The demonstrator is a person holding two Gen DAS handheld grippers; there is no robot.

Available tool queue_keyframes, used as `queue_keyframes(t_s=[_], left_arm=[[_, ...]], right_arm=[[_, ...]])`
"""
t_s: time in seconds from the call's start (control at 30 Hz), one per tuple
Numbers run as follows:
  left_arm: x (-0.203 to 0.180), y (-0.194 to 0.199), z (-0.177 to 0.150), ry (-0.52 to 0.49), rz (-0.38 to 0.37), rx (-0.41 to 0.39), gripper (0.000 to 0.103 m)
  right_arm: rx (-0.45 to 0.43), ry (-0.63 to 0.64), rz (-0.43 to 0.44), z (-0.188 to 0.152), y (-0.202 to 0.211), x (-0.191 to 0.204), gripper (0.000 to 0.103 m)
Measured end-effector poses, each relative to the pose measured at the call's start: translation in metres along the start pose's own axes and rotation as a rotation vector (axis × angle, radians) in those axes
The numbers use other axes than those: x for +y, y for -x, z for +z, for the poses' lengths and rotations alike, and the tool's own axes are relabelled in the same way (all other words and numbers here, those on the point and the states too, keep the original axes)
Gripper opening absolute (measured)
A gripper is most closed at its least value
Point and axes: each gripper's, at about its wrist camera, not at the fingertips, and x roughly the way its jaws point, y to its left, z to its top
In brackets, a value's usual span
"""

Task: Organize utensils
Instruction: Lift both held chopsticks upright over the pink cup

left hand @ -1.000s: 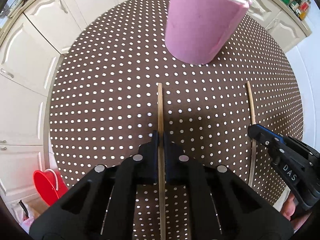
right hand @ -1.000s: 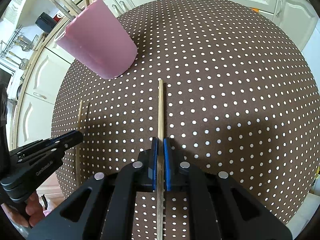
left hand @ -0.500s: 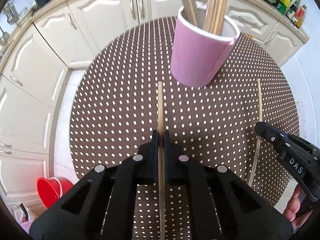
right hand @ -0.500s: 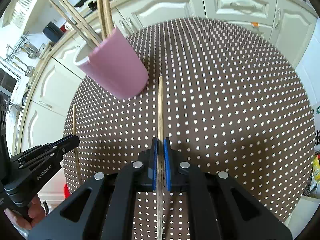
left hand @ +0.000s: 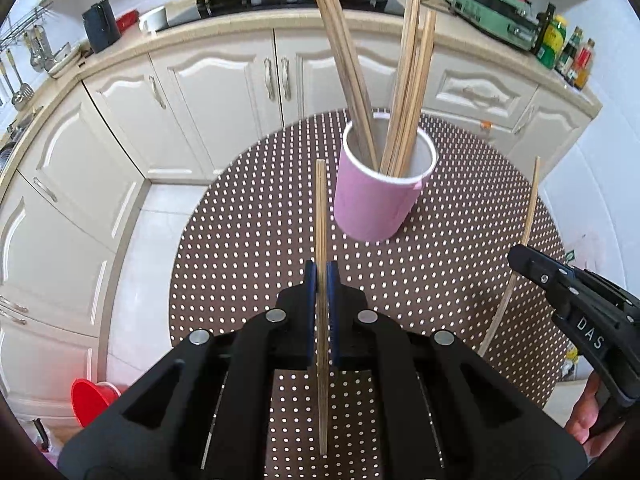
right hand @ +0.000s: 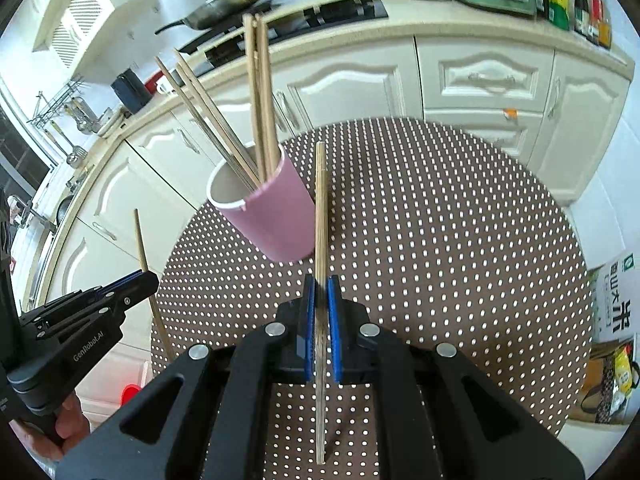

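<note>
A pink cup (left hand: 378, 200) (right hand: 272, 216) stands on the round dotted table (left hand: 248, 264) (right hand: 460, 240) and holds several wooden chopsticks (left hand: 408, 88) (right hand: 260, 96) that lean out of its mouth. My left gripper (left hand: 321, 270) is shut on a single chopstick (left hand: 321, 216), held above the table with its tip to the left of the cup. My right gripper (right hand: 321, 284) is shut on another chopstick (right hand: 321, 208), whose tip is just right of the cup. Each gripper also shows at the side of the other's view (left hand: 516, 254) (right hand: 152, 278) with its chopstick (left hand: 524, 232) (right hand: 140, 240).
Cream kitchen cabinets (left hand: 224, 80) and a counter with a hob (right hand: 320, 16), a wok (right hand: 224, 2) and bottles (left hand: 560, 44) run behind the table. A red bucket (left hand: 90, 398) sits on the floor at the left. Bags (right hand: 616, 320) stand at the right.
Both grippers have risen with their chopsticks and tilted up, so the cup's mouth, the chopsticks in it and the counter came into view. The chopstick tips now reach up beside the cup.
</note>
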Motion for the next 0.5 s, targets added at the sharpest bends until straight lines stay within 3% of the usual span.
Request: queue_keyframes(t_s=[0.5], left_arm=[[-0.003,0.043,0.022,-0.011,0.006,-0.151,0.006]], right_arm=[[-0.103,0.039,0.007,0.021,0.026,0.006,0.005]])
